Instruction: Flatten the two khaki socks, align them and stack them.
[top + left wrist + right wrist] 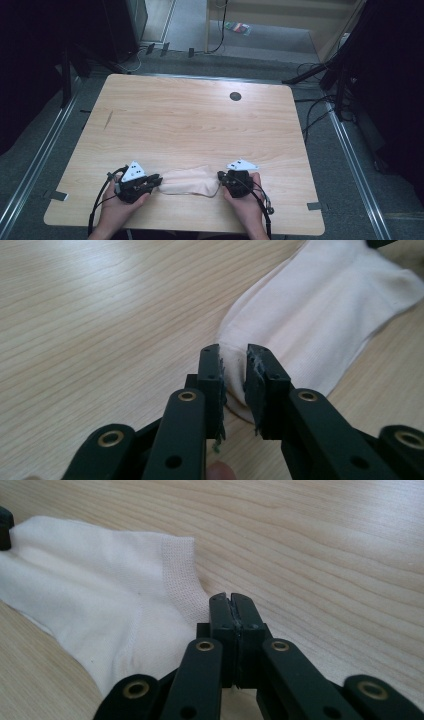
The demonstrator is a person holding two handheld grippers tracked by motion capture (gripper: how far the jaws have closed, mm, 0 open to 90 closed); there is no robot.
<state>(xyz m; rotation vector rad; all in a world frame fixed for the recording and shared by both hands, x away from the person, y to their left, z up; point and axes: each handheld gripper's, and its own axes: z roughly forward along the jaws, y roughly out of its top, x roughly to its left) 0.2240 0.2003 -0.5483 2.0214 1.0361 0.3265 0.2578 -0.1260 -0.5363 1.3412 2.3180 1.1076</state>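
A pale cream sock [187, 181] lies flat across the near part of the wooden table [200, 120], between my two grippers. My left gripper [156, 180] is at the sock's left end. In the left gripper view its jaws [234, 352] stand a little apart, with the rounded end of the sock [320, 315] in the gap and the pads off the cloth. My right gripper [221, 176] is at the sock's right end. In the right gripper view its jaws [231, 599] are pressed together at the edge of the sock [100, 595], beside the ribbed cuff.
A dark round cable hole [235, 96] sits in the far part of the tabletop. Bare wood stretches beyond the sock. Cables and dark stands surround the table on the floor. The table's front edge lies just behind my hands.
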